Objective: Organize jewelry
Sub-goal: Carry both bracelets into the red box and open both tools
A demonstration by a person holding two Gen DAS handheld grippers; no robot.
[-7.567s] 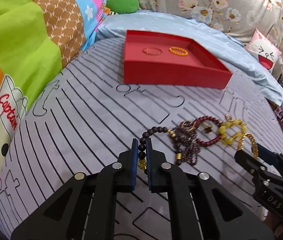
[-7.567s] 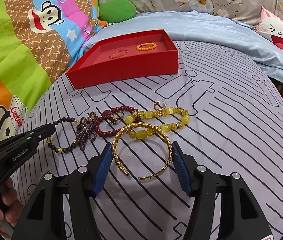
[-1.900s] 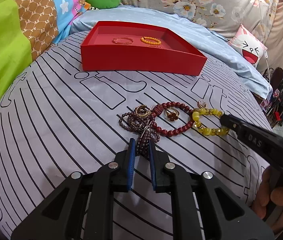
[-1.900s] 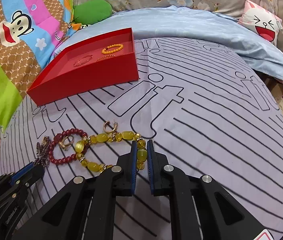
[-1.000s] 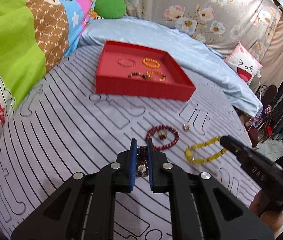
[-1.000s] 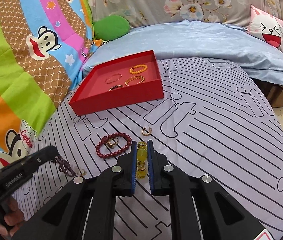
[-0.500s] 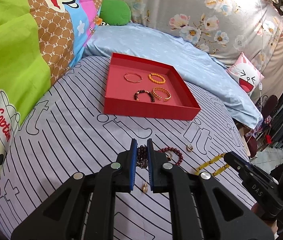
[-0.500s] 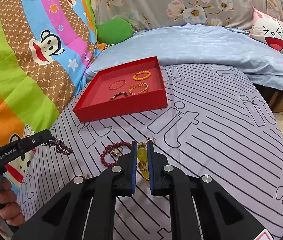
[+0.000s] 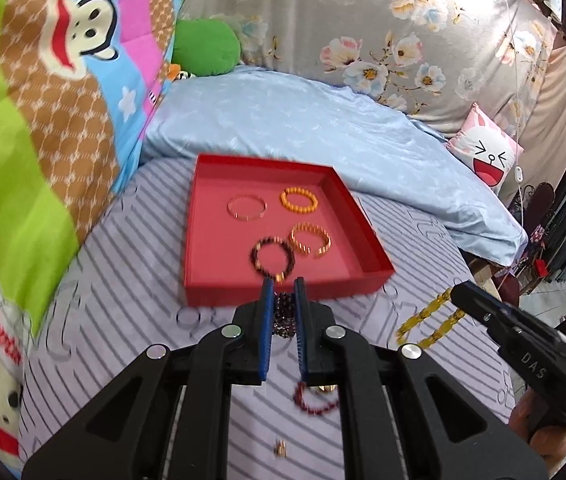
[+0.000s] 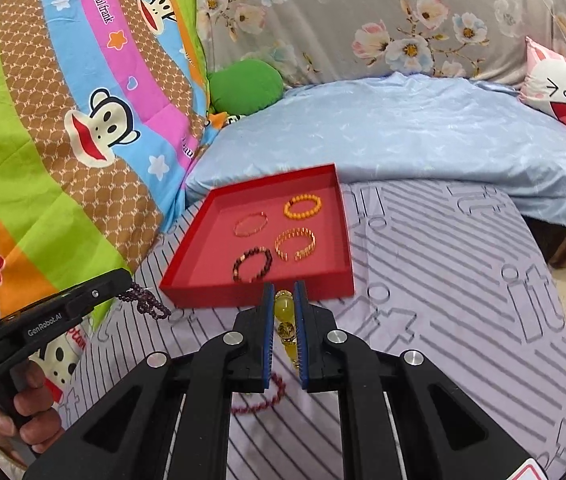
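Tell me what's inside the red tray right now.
Inside the red tray lie four bracelets: thin gold bangle, orange beaded, gold cuff, dark beaded. Gripper fingers cover its near edge.

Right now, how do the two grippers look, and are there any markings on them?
Both are black plastic with branching arms, silver round bolts and two narrow blue pads at the tips. The left gripper carries white lettering "GenRobot.AI" on its side, seen from the right wrist view. The right gripper is marked "DAS" in pale letters, seen from the left wrist view. No cables or sleeves show.
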